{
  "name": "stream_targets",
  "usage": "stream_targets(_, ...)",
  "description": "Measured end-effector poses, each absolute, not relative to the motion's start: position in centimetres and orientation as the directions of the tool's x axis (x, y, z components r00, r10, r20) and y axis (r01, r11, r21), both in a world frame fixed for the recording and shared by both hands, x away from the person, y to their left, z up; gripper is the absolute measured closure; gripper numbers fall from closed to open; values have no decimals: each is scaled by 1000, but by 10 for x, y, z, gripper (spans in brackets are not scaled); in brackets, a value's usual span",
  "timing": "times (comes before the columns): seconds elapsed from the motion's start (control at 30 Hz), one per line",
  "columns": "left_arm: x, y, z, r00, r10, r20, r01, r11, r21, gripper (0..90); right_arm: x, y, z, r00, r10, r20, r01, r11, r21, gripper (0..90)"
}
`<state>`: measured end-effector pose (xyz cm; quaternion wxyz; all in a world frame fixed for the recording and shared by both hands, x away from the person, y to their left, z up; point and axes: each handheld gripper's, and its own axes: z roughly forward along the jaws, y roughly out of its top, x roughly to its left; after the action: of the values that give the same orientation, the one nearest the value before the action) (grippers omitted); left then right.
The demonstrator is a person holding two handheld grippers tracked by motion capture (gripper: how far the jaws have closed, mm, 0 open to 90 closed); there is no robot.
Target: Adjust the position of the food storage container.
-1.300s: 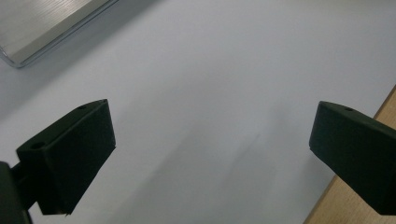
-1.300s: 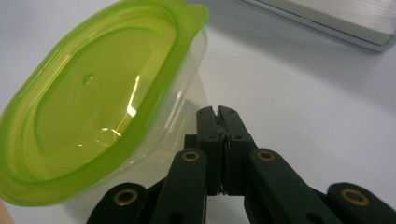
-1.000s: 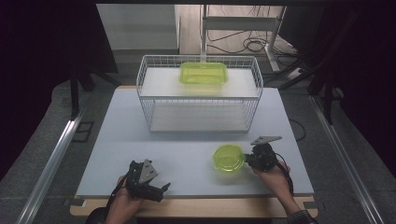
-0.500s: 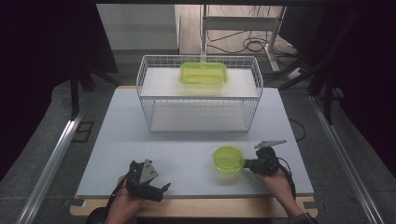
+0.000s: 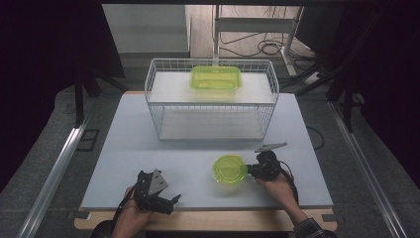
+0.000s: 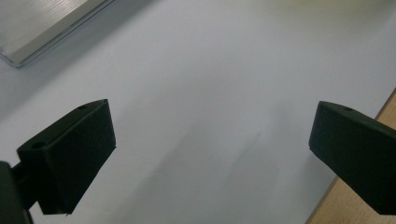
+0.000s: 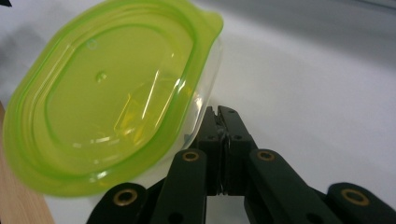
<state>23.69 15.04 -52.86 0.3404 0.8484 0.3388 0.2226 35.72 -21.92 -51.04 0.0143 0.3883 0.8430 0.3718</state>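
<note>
Since the earlier frames the right tool (image 5: 250, 170) has drawn down and right toward the near edge of the tabletop (image 5: 124, 148); the small green container (image 5: 230, 169) has slid slightly with it. In the right gripper view its jaws are pressed together beside the container's rim (image 7: 205, 70); whether they pinch it I cannot tell. It lies low and sideways, probably to drag rather than lift. At lower left, the left tool (image 5: 168, 202) rests wide open and empty, seemingly waiting. A larger green container (image 5: 216, 78) sits atop the wire rack (image 5: 153, 106), upper centre.
</note>
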Motion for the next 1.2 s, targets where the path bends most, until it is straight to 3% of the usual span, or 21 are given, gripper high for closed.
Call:
stream_targets(0.33,237,150,-529,670,728,145,423,-536,731,4,366,-198,-512,-719,644,261,626,438,645,874)
stream_targets(0.6,236,151,-527,667,732,138,431,-530,730,7,359,-213,-499,-730,678,89,538,489,686,791)
stream_targets(0.77,236,151,-525,662,743,102,453,-504,735,10,345,-231,-488,-725,688,35,494,484,723,653)
stream_targets(1.03,235,154,-522,666,742,73,456,-483,748,13,332,-243,-483,-721,692,24,468,462,753,358)
stream_targets(1.2,236,156,-522,666,745,44,460,-457,761,15,326,-247,-486,-725,689,10,441,453,775,224)
